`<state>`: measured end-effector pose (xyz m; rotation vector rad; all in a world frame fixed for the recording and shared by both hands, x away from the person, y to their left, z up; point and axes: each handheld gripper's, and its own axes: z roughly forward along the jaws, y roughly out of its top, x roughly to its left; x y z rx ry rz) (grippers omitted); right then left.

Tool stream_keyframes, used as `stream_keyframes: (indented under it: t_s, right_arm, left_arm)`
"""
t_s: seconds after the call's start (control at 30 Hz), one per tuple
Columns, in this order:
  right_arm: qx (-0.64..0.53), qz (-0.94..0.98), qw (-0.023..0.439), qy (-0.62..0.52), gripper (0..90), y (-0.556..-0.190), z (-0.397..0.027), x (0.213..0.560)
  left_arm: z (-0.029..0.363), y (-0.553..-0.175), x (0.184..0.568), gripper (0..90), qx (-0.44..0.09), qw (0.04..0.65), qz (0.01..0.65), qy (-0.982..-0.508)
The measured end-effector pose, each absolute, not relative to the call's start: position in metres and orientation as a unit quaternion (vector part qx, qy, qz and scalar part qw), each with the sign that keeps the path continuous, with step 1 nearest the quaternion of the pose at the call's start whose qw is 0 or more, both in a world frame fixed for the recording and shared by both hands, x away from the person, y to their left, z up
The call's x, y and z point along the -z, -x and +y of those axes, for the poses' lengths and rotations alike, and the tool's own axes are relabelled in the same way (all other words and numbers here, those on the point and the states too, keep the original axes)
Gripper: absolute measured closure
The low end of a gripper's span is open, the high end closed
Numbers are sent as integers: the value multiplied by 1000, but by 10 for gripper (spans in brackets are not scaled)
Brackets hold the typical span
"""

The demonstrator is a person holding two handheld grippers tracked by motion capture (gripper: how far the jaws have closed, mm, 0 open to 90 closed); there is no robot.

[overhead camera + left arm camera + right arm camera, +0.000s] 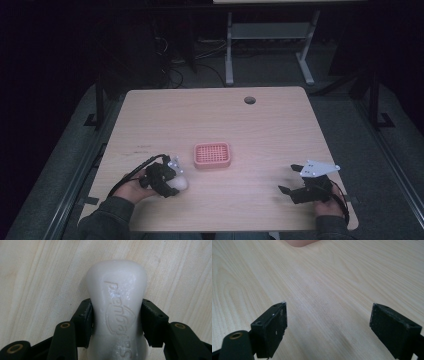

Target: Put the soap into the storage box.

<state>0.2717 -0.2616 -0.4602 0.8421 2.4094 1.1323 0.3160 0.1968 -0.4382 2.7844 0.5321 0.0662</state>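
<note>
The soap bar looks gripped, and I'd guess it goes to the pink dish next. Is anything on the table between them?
Nothing visible. The left gripper is shut on the soap bar; only bare table separates it from the pink dish.

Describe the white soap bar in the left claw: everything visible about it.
The soap bar is a milky white, waxy-looking block with rounded corners and a waist pinched in at the middle. Raised lettering in an oval emblem runs along its upper face, with a few scuffed, shiny spots. It lies flat on the pale wooden table, near the front left, short of the pink soap dish. The left claw presses its black pads on both narrow sides.
</note>
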Motion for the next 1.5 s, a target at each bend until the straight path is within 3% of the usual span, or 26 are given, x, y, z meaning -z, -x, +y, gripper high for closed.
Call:
stream_keyframes:
  t_s: [0.8, 1.5]
  right_arm:
    - [-406, 846, 177, -297, 138, -271, -263, 459]
    - [-413, 835, 189, -311, 138, -270, -270, 459]
  left_arm:
    - [195, -321, 428, 495, -27, 174, 182, -967]
    - [171, -346, 412, 494, -20, 166, 156, -973]
